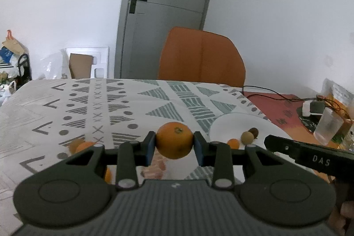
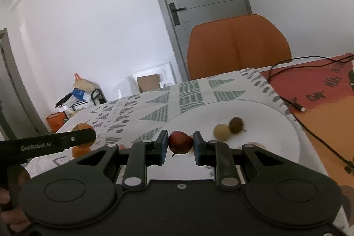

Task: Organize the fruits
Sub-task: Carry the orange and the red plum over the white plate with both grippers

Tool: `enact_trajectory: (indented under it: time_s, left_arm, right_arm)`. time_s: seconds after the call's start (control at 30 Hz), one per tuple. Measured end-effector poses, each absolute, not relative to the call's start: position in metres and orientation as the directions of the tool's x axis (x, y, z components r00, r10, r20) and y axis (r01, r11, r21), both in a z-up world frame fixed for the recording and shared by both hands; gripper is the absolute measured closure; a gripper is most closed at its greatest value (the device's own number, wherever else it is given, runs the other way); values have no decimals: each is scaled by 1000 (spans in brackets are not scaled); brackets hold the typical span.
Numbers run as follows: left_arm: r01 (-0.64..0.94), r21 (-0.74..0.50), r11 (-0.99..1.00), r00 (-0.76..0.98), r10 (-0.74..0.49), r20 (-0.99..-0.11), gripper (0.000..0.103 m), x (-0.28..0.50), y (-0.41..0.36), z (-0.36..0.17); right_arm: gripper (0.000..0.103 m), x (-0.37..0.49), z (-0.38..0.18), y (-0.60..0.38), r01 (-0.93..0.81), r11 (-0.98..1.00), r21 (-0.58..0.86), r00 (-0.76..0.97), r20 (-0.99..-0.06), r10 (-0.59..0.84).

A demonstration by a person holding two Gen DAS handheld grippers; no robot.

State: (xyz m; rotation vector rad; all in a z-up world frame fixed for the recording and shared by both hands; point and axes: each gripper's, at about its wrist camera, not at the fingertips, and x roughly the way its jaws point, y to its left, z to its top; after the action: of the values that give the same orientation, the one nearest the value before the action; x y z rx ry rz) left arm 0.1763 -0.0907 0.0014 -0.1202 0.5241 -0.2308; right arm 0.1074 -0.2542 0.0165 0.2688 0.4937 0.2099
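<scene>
The left gripper (image 1: 174, 145) pinches an orange (image 1: 174, 140) between its two blue-padded fingers (image 1: 150, 146), holding it above the table (image 1: 132, 103), which is covered by a patterned cloth of grey triangles, dots and crosses. The right gripper (image 2: 180, 145) pinches a small red fruit (image 2: 180, 142) with a short stem pointing down (it hangs over the near-left rim of the plate). That white plate (image 2: 276, 123) sits toward the right edge of the patterned cloth, and on it lie a pale round fruit (image 2: 222, 131) touching a brown one (image 2: 236, 124), both toward the plate's middle. In the left wrist view a small orange fruit (image 1: 233, 143) also shows at the plate's near-left rim, just beside the pale one. Two more oranges (image 1: 83, 146) lie on the cloth near the table's left side, partly hidden behind the left gripper's body; from the right wrist view they appear stacked behind the other gripper's black finger. A black cable (image 2: 294, 101) runs across the red-and-orange mat (image 2: 320, 90) past the cloth's right edge. An orange chair (image 1: 201, 56) stands at the table's far edge, in front of a grey door (image 1: 163, 6). A clear cup (image 1: 327, 126) stands tilted near the right edge.
</scene>
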Motion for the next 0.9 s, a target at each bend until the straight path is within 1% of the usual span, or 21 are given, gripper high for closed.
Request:
enact_trajectory:
  time_s: [0.53, 0.8, 0.87, 0.9]
  left_arm:
    - [279, -131, 951, 807, -306, -506, 68, 189, -142, -3]
    - [320, -122, 940, 786, -335, -520, 68, 191, -163, -7]
    - [328, -123, 936, 782, -343, -521, 67, 191, -166, -7]
    - [330, -126, 935, 780, -346, -522, 67, 192, -167, -7]
  right_arm:
    - [81, 103, 2, -306, -21, 939, 344, 877, -445, 183]
    - [80, 97, -3, -318, 5, 936, 352, 875, -454, 167]
    - [74, 94, -2, -319, 5, 935, 356, 878, -449, 166]
    - [73, 92, -1, -320, 7, 935, 354, 882, -444, 161]
